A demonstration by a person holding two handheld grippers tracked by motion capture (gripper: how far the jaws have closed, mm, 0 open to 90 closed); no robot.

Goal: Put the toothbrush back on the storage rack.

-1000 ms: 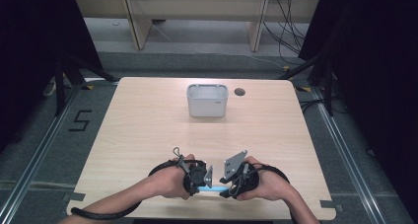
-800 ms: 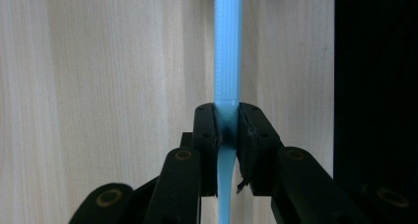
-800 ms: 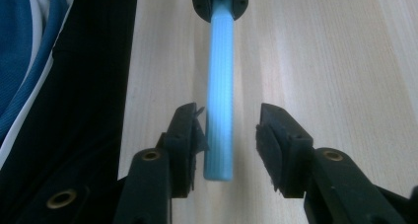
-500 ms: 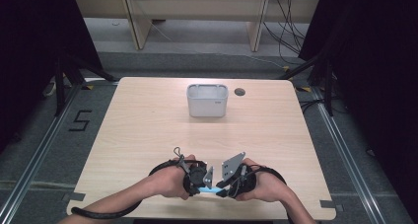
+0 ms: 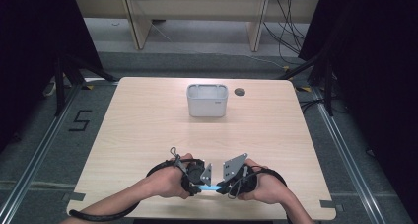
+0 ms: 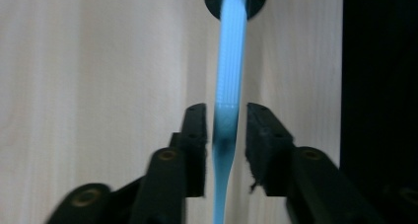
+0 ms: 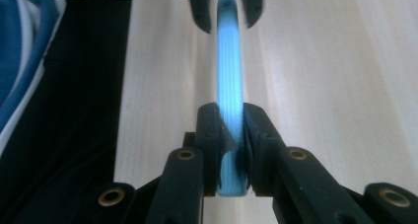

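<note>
High view shows the whole tabletop (image 5: 148, 125) from above: both hands sit near its front edge, the left gripper (image 5: 199, 177) and the right gripper (image 5: 227, 181) facing each other, with a thin light blue strip (image 5: 209, 188) spanning the small gap between them, a little over the wood. Farther back, near the middle of the far edge, stands a grey bin (image 5: 207, 100), with a dark round hole (image 5: 240, 92) in the wood just beside it; the gripper views do not give these. From this height, however, the fingers are too small to judge. Left gripper view gives what is missing: the left gripper (image 6: 226, 135) has its fingers (image 6: 196, 135) spread, the blue strip (image 6: 229, 76) passing between them with a narrow gap on each side, so the pads do not press on it; these fingers have just been opening. At the top of this view the strip enters the other gripper, which is cut off by the frame. Right gripper view shows the right gripper (image 7: 230, 135) with fingers (image 7: 209, 135) pinching the end of the strip (image 7: 229, 61), having just closed on it. The strip is blurred in both close views, so its ridged surface is hard to read, and its lower end in the left gripper view runs out of frame
</note>
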